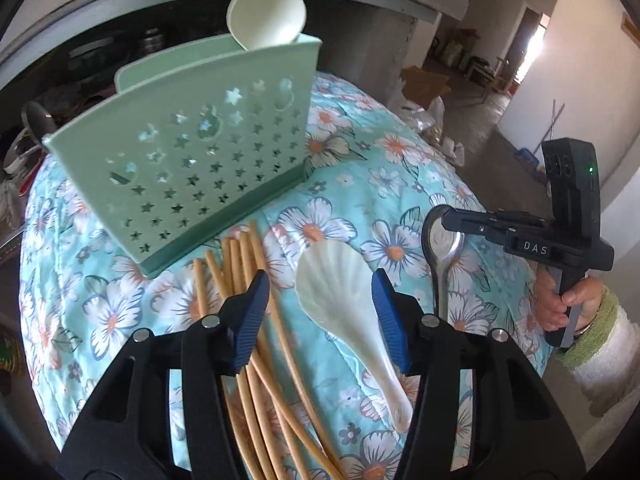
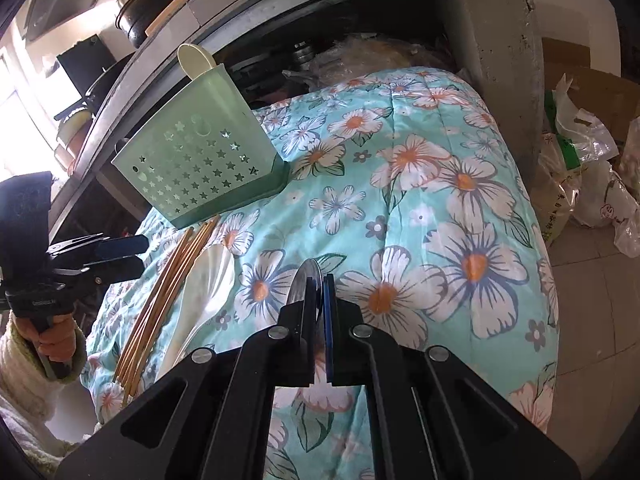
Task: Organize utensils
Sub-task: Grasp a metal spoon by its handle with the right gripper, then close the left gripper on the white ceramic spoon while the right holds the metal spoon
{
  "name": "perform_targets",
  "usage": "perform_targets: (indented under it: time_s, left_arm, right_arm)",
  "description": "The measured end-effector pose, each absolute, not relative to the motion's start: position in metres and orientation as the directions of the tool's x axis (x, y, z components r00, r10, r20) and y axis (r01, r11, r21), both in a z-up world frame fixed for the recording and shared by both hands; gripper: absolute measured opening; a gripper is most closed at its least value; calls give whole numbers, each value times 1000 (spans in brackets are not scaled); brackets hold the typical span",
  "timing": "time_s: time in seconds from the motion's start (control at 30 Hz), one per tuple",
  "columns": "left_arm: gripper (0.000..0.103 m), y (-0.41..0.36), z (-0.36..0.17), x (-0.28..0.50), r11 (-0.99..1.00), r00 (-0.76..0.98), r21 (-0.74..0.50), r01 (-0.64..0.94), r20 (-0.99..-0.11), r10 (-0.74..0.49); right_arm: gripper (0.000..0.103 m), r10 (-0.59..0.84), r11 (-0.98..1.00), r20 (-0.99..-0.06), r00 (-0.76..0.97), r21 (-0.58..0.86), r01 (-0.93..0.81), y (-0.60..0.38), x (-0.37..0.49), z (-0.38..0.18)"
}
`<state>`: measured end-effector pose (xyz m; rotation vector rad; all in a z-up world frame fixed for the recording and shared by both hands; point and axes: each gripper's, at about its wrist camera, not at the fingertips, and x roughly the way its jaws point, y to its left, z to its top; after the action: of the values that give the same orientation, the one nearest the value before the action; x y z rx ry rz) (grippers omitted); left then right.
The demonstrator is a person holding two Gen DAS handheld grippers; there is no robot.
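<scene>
Right tongs: the right gripper (image 2: 319, 304) is pinched tight on the metal spoon (image 2: 306, 286), bowl sticking up past the tips, edge-on to its own camera.
Left tongs: the left gripper (image 1: 320, 292) stands part open, holding nothing, hanging over the white shell spoon (image 1: 340, 300), which lies on the cloth between the blue pads (image 1: 252, 312).
Beside the left tongs: the chopsticks (image 1: 256, 340) lie loose in a bundle, running under its left finger.
Ahead of both tongs: the green holder (image 1: 200, 152) stands upright on the floral cloth (image 1: 360, 160), with one pale spoon (image 1: 268, 16) poking out of its top.
Done so far: one spoon is in the holder, by the look of it.
Left to do: metal spoon gripped but not yet delivered; shell spoon and chopsticks still on the cloth. Early going, I'd say.
Left view only: the metal spoon's full face and handle, and the hand (image 1: 568, 304) on the right tongs' grip.
Right view only: the left tongs side-on, and the chopsticks touching the holder's base.
</scene>
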<state>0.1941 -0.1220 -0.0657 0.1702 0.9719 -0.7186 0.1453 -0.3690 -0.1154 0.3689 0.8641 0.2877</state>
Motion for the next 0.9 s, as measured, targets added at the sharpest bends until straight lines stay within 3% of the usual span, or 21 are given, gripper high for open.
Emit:
perform_targets:
  time_s: [0.37,0.73,0.9]
  left_arm:
    - [36,-163,-103,230,737,263,-126,664,-883,-388]
    - [35,-189,-125,243,754,239,-87,651,-920,-312]
    - [26,-197,-124,237,750,262,-37,660,-925,-277]
  right_arm:
    - [4,404,894,-679,613,436,-105,-371,149,-122]
    - [5,417,886,-681,602,453,-101,-372,152,-125]
    - [5,414,887,-683,602,451,-99,-372,153,-125]
